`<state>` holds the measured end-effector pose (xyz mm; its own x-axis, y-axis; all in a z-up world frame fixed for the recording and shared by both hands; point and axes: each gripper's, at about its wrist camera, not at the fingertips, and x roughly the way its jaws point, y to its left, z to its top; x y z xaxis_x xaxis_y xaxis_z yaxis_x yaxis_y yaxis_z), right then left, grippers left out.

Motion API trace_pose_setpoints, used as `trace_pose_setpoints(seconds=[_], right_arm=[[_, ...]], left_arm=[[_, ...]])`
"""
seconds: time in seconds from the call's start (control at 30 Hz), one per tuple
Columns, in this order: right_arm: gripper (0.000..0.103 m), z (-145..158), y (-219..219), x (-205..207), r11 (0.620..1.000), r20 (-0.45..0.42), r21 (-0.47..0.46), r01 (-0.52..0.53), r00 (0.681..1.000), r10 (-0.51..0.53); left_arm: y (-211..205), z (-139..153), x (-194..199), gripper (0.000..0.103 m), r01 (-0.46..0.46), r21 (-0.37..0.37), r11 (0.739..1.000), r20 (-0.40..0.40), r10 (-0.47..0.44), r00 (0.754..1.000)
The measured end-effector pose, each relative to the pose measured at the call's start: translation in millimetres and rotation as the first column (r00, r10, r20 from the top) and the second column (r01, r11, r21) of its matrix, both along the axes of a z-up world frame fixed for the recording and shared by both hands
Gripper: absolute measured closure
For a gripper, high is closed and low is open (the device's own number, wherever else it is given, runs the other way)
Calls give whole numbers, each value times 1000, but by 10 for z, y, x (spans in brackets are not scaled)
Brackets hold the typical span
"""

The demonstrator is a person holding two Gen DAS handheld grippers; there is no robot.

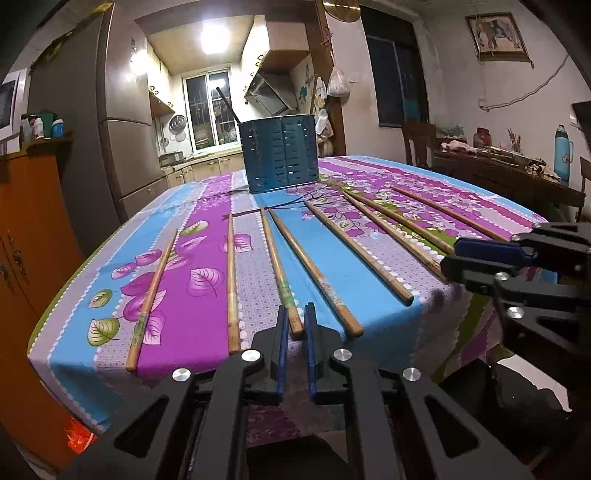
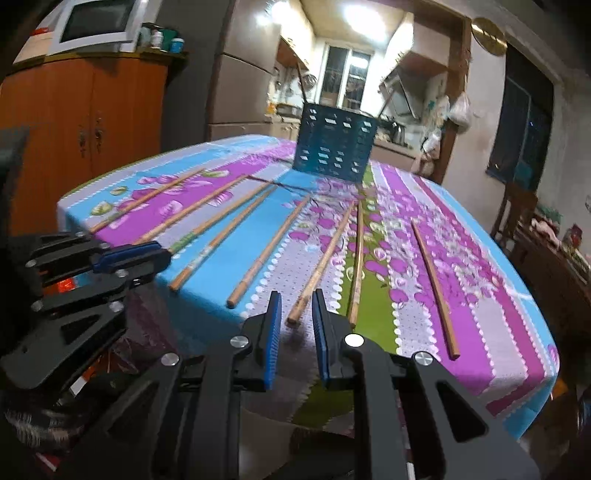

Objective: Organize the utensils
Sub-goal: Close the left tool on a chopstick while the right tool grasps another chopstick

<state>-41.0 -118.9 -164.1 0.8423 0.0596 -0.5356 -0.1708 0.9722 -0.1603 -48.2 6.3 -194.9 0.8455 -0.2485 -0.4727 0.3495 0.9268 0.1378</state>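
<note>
**Eight chopsticks fanned before the blue holder, both grippers at the near table edge**

Seen only from the left wrist: a framed picture (image 1: 496, 34) on the wall and a blue thermos (image 1: 563, 153) on a sideboard, both right of the utensil holder (image 1: 279, 153). Seen only from the right wrist: a microwave (image 2: 98, 23) atop the orange cabinet (image 2: 88, 125), left of the utensil holder (image 2: 334, 142).

Left gripper (image 1: 295, 334) with jaws slightly apart, straddling the butt end of the third chopstick from the left (image 1: 279, 269), not visibly clamped. Right gripper (image 2: 295, 321) with jaws apart, the near end of a chopstick (image 2: 321, 260) lying just ahead between its fingertips, whether touching unclear. Each gripper visible at the other view's side: right gripper (image 1: 456, 254), left gripper (image 2: 162, 254).

Wooden chopsticks lying flat in a fan in front of the holder, tips toward it, butts toward the near edge. Slotted blue holder upright at mid-table, a dark utensil handle (image 1: 227, 103) rising from it.

Floral tablecloth (image 1: 192, 229) in purple, blue and green covering the table. Behind the holder, a lit kitchen with a barred window (image 1: 207, 107); to its left, a tall refrigerator (image 1: 114, 110).
</note>
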Motion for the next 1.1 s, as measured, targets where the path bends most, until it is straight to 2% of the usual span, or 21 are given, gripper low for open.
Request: trace_pose_setpoints(seconds=[0.17,0.27,0.57,0.83,1.1], right_arm=[[88,-65,9,63,999,-17,2,32,999,-32],[95,-82,15,54,999,-16,12,37,999,-37],[98,-56,-75,87,996,-15,64,69,998,-68],[98,45,-159,23,990,30,107,90,995,-93],[98,276,-202,-140,992,136,112,55,988,-70]], left_arm=[[-3,-13,-12,93,4,5,1000,13,-5,1000],[9,-15,-15,93,10,-2,1000,13,-10,1000],[22,-12,-6,94,18,-6,1000,9,-18,1000],[35,74,-3,94,7,-11,1000,38,-7,999],[110,285,-35,95,-10,-19,1000,98,12,995]])
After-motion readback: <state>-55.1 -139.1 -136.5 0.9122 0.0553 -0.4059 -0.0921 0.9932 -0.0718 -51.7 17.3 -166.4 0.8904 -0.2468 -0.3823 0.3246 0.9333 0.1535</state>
